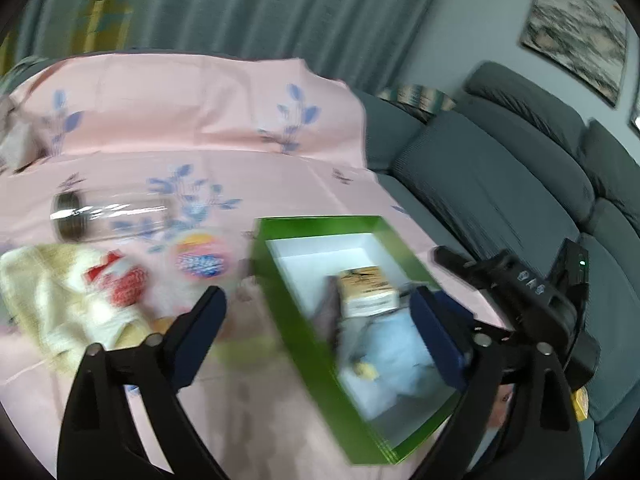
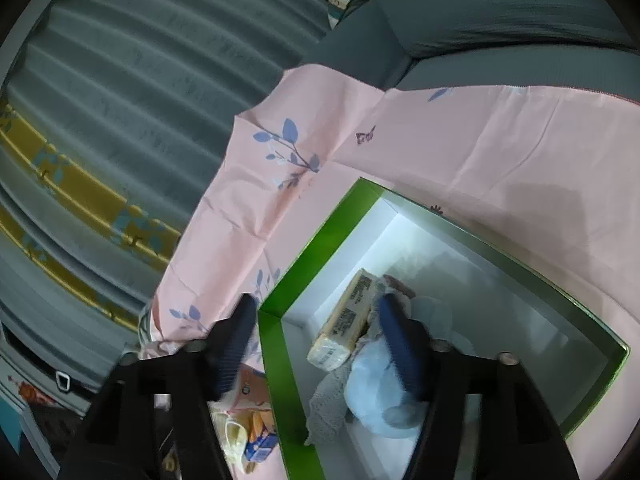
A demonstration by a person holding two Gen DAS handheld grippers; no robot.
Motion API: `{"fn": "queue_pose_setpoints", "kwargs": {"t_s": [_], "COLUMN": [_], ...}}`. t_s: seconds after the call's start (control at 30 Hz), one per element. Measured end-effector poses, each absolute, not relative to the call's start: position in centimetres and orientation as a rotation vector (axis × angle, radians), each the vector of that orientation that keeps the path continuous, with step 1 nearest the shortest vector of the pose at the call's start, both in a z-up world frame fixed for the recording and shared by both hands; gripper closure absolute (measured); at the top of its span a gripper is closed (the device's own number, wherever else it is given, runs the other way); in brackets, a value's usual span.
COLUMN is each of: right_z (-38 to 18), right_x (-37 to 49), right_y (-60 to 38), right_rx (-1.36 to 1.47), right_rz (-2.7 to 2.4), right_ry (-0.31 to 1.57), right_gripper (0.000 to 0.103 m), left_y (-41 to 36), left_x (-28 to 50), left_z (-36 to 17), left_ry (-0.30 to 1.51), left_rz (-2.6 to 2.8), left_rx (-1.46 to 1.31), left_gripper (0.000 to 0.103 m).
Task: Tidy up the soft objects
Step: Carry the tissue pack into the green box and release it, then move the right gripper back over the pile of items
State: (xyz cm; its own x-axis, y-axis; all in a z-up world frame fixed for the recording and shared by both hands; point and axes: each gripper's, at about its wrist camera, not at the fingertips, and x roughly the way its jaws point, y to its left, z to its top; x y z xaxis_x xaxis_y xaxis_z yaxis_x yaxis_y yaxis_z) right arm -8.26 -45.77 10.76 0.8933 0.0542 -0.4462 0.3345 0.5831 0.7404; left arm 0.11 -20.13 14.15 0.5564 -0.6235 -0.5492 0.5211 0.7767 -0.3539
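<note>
A green box with a white inside (image 1: 316, 344) (image 2: 276, 364) sits on a pink flowered sheet. In it lie a light blue soft toy (image 1: 394, 350) (image 2: 380, 384), a grey cloth (image 2: 326, 404) and a tan packet (image 1: 366, 288) (image 2: 346, 320). My left gripper (image 1: 320, 312) is open and empty, straddling the box's left wall. My right gripper (image 2: 320, 320) is open and empty over the box's near corner, one finger above the blue toy. A cream towel with a red and white knitted item (image 1: 116, 284) lies left of the box.
A clear plastic tube with a dark cap (image 1: 104, 216) and a round colourful item (image 1: 200, 260) lie on the sheet (image 1: 200, 128). A grey sofa (image 1: 500, 176) stands to the right, curtains behind. Small orange and blue packets (image 2: 256, 428) lie beside the box.
</note>
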Motion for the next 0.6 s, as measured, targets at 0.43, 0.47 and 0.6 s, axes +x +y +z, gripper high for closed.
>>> {"fn": "queue_pose_setpoints", "kwargs": {"t_s": [0.43, 0.47, 0.6], "right_z": [13.6, 13.9, 15.4], "right_x": [-8.3, -8.2, -7.2], "right_y": [-41.9, -41.3, -37.3], "right_rx": [0.757, 0.737, 0.616], "right_rz": [-0.16, -0.151, -0.071], "right_ry": [0.399, 0.399, 0.429], "right_gripper": [0.006, 0.006, 0.006], "left_y": [-2.4, -1.2, 3.0], "left_x": [-1.8, -1.9, -1.5], "left_z": [11.5, 11.0, 8.6], "left_ry": [0.681, 0.679, 0.692], "left_rz": [-0.213, -0.183, -0.092], "left_rx": [-0.251, -0.264, -0.313], "left_gripper": [0.002, 0.002, 0.002]}}
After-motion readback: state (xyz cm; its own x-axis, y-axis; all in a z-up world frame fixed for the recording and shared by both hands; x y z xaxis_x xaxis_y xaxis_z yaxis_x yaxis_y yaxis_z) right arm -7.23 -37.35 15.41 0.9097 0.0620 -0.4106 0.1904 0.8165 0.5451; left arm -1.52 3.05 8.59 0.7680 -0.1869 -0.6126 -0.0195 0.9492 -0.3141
